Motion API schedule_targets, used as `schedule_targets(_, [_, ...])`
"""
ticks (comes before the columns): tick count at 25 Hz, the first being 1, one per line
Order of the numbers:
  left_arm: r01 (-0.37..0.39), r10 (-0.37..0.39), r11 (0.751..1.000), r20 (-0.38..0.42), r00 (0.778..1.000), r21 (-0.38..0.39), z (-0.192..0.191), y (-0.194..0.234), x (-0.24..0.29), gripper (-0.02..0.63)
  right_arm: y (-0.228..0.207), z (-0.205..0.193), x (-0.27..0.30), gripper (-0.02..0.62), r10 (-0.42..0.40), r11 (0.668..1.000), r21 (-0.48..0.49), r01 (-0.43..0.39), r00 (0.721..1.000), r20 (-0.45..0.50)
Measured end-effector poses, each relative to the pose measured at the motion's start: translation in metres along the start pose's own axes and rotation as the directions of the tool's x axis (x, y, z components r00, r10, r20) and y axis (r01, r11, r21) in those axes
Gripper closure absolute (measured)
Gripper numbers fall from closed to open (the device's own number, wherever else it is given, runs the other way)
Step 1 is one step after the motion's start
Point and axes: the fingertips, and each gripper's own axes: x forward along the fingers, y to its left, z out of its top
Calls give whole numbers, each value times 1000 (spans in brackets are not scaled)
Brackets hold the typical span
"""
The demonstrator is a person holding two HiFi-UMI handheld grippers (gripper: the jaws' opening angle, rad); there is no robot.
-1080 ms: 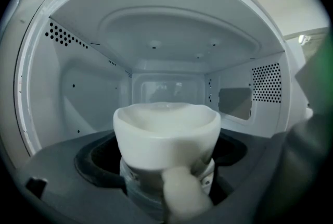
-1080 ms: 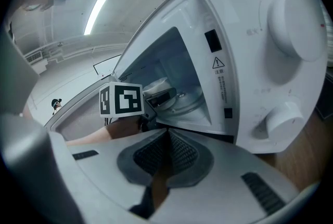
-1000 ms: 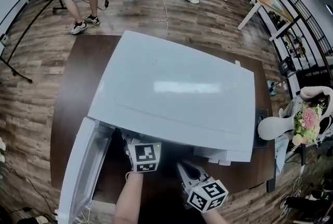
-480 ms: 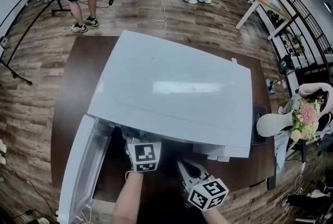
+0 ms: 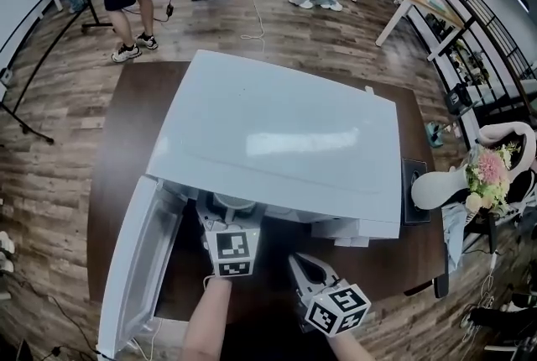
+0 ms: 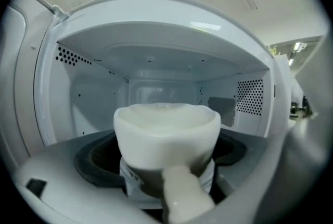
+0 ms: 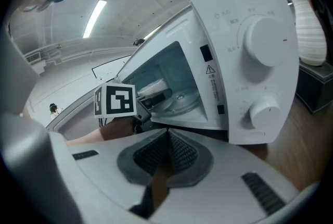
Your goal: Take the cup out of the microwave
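Note:
The white microwave [image 5: 277, 141] stands on a dark table with its door [image 5: 138, 267] swung open to the left. A white cup [image 6: 166, 132] sits at the cavity's mouth over the glass turntable [image 6: 234, 152], its handle [image 6: 182, 199] pointing at the camera. My left gripper [image 5: 220, 221] is shut on the cup, whose rim [image 5: 228, 203] just shows under the microwave's front edge. My right gripper [image 5: 302, 265] hangs in front of the microwave, shut and holding nothing. In the right gripper view its pads [image 7: 166, 152] touch, and the cup [image 7: 151, 86] shows beyond the left gripper's marker cube [image 7: 115, 100].
The control panel with two knobs [image 7: 265, 38] is right of the cavity. A white vase [image 5: 436, 191] with flowers stands on a dark block at the table's right edge. People and tables stand on the wooden floor [image 5: 50, 141] beyond.
My left gripper has drawn back slightly towards me with the cup, whose rim now shows at the cavity's mouth. The right gripper has barely moved.

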Motion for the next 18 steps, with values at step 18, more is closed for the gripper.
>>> schedule_targets(18, [20,-20,1000,7,1000,13,0,-8,-68,87,19,-14,-34,600,-22,1000,-15,23,999,47])
